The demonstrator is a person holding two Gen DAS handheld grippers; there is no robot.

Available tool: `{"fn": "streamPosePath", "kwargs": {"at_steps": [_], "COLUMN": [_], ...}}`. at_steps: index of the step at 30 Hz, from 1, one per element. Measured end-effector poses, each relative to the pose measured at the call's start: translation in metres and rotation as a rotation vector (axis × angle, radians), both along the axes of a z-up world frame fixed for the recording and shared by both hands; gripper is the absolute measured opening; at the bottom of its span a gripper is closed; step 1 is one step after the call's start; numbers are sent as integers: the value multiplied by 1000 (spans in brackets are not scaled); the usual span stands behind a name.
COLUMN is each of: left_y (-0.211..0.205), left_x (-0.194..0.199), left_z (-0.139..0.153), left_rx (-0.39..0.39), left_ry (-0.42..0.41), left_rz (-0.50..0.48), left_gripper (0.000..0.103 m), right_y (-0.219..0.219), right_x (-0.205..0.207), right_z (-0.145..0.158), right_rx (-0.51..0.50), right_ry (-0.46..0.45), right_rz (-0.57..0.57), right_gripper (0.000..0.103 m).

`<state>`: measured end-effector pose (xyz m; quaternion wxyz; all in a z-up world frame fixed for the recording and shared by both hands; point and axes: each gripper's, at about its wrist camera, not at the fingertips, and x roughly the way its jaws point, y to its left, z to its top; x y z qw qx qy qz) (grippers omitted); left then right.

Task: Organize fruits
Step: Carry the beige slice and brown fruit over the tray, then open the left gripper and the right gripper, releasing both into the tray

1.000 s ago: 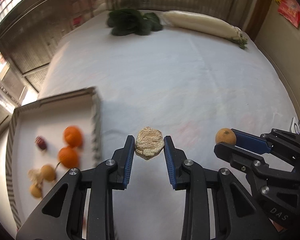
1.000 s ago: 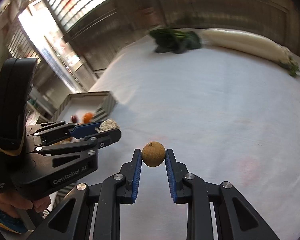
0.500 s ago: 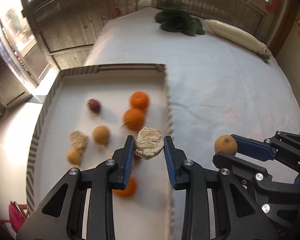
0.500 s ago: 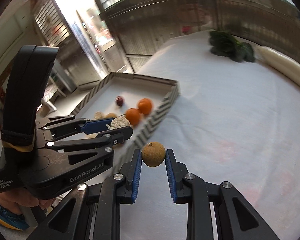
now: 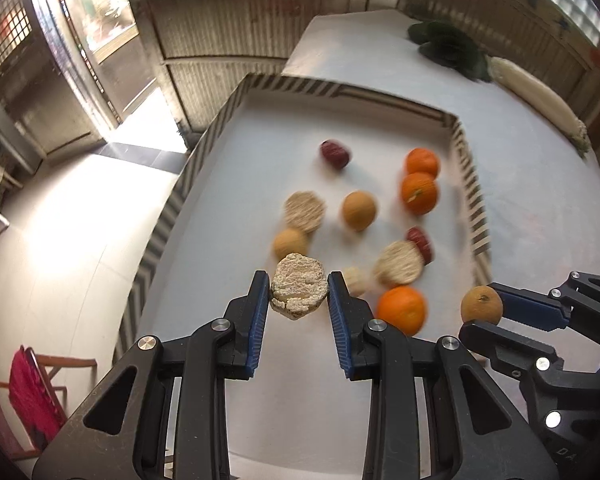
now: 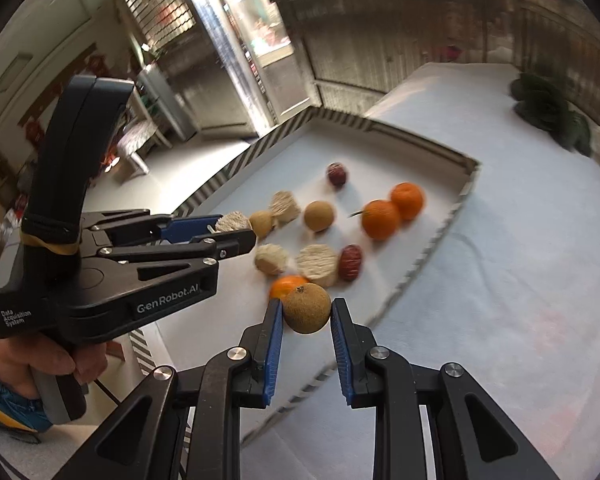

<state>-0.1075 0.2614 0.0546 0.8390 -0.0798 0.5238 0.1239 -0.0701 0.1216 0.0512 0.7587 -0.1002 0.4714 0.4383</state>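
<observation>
My left gripper (image 5: 299, 294) is shut on a pale, rough, crumbly lump (image 5: 298, 286) and holds it above the near part of the striped-rim tray (image 5: 204, 148). My right gripper (image 6: 306, 314) is shut on a brown round fruit (image 6: 307, 308) and holds it over the tray's near right edge; it also shows in the left wrist view (image 5: 481, 304). In the tray lie three oranges (image 5: 419, 193), two dark red fruits (image 5: 335, 153), brown round fruits (image 5: 359, 210) and more pale rough lumps (image 5: 304, 211).
The tray sits at the left end of a white-clothed table (image 5: 540, 208). Dark leafy greens (image 5: 448, 44) and a long white radish (image 5: 536, 96) lie at the far end. The floor drops off left of the tray; a red chair (image 5: 32, 392) stands below.
Both grippers have moved left, from over the bare cloth to over the tray, each still holding its item. The tray's fruits now lie just beyond the fingertips.
</observation>
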Motion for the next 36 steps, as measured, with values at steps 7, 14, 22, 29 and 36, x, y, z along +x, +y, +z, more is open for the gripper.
{"fn": "streamPosePath", "kwargs": {"at_steps": [7, 14, 22, 29, 36], "left_y": [1, -1, -3, -4, -4], "left_x": [-9, -11, -7, -6, -8], "left_z": [-11, -25, -27, -22, 6], "left_rx": [-12, -18, -5, 9, 60], "left_ry": [27, 46, 34, 43, -35], "left_rz": [1, 17, 44, 50, 63], "left_gripper": [29, 29, 30, 37, 65], "right_y": [22, 35, 48, 38, 17], "right_x": [-16, -21, -25, -24, -13], "right_z": [-16, -32, -41, -33, -4], "right_rx": [-52, -103, -137, -112, -54], "right_ry": [26, 29, -36, -27, -62], "right_rz": [101, 125, 141, 130, 75], "right_gripper": [23, 24, 24, 27, 28]}}
